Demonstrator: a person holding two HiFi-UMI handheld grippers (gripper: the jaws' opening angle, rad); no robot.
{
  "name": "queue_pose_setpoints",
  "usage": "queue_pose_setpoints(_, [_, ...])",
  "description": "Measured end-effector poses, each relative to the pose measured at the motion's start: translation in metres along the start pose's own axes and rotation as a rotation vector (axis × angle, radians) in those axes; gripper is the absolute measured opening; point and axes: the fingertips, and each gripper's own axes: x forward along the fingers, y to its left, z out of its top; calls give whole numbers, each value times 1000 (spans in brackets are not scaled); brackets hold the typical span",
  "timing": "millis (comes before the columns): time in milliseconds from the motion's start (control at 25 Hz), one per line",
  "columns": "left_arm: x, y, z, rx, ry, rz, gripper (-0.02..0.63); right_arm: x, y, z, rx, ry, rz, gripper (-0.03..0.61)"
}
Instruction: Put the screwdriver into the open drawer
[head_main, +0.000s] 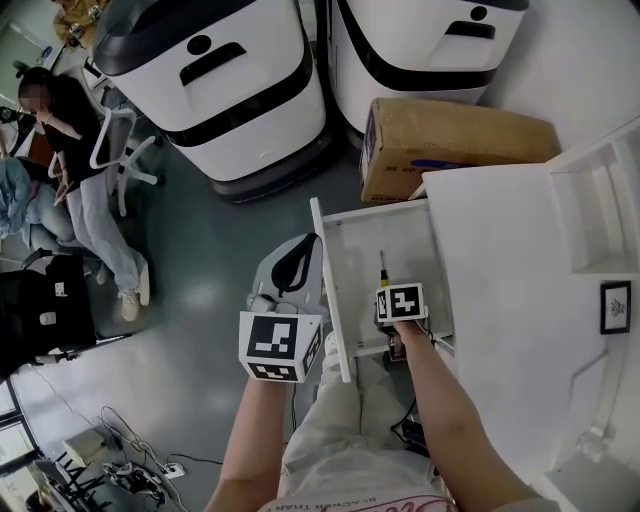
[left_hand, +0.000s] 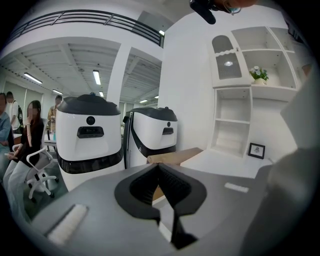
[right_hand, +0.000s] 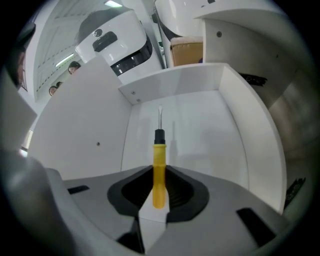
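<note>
The right gripper (right_hand: 159, 175) clamps the screwdriver (right_hand: 158, 155) over the drawer (right_hand: 210, 125), its tip faint; the left gripper (left_hand: 159, 170) sits closed, empty.

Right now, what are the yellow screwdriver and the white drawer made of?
The screwdriver: handle looks like smooth yellow plastic with a black collar; the thin shaft looks like grey metal. The drawer: probably coated wood board, matte white, flat panels with small screw dots near a corner, though I can't be sure.
</note>
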Motion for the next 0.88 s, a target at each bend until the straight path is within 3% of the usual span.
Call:
queue_pose_setpoints(360, [5,4,-8,3,23,-16,9,30,-5,-9,31,76,-60,78])
queue_pose_setpoints(880, [9,10,-13,4,40,-16,9,40,-15,-8,-21,97,-131,80])
